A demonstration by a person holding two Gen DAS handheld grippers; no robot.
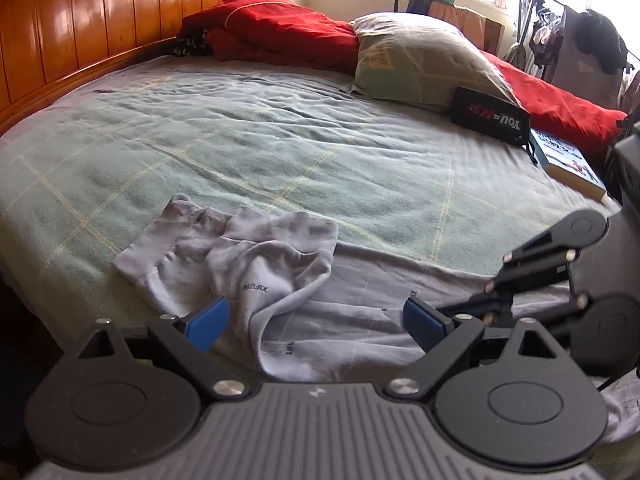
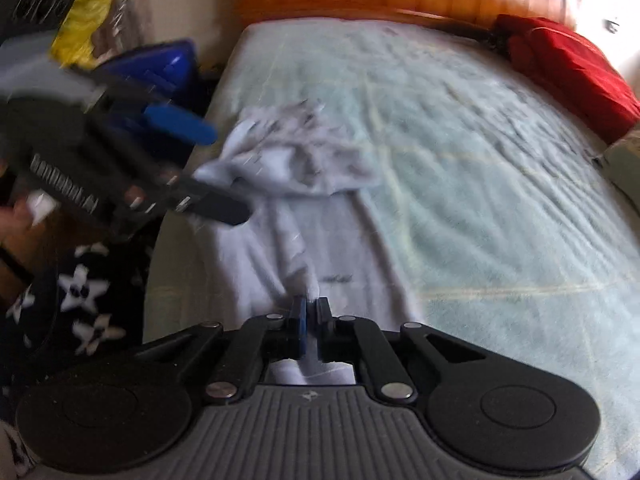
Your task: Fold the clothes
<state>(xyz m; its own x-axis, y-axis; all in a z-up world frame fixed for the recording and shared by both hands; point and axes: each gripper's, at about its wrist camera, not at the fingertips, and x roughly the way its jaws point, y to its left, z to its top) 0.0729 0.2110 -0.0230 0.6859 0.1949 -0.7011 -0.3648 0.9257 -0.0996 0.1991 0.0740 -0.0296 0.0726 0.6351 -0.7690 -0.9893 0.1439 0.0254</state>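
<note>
Item: pale grey garment (image 1: pixel 256 280), printed with small dark lettering, lying on the near part of the bed (image 1: pixel 280 140). One end is bunched into a crumpled heap; the rest runs flat along the bed's near edge toward the right gripper. What kind of garment it is cannot be told.

Bed: pale green checked sheet with yellow lines, wrinkled; polished wooden headboard (image 1: pixel 100 12) behind.

Left gripper (image 1: pixel 316 320): jaws released, standing wide apart over the garment, blue pads to either side of a fold; no pad presses the cloth.

Right gripper (image 2: pixel 310 314): jaws clenched on a ridge of the garment's cloth, which rises pinched between the pads. The right wrist view is motion-blurred.

Also on the bed: red blanket (image 1: pixel 272 28) piled by the headboard; patterned pillow (image 1: pixel 420 60); black pouch (image 1: pixel 490 120) with red and white lettering leaning against the pillow; book (image 1: pixel 568 164) just beside the pouch.

Beside the bed, right wrist view: dark fabric with white stars (image 2: pixel 80 296), a blue object (image 2: pixel 160 68), a yellow bag (image 2: pixel 86 4).
</note>
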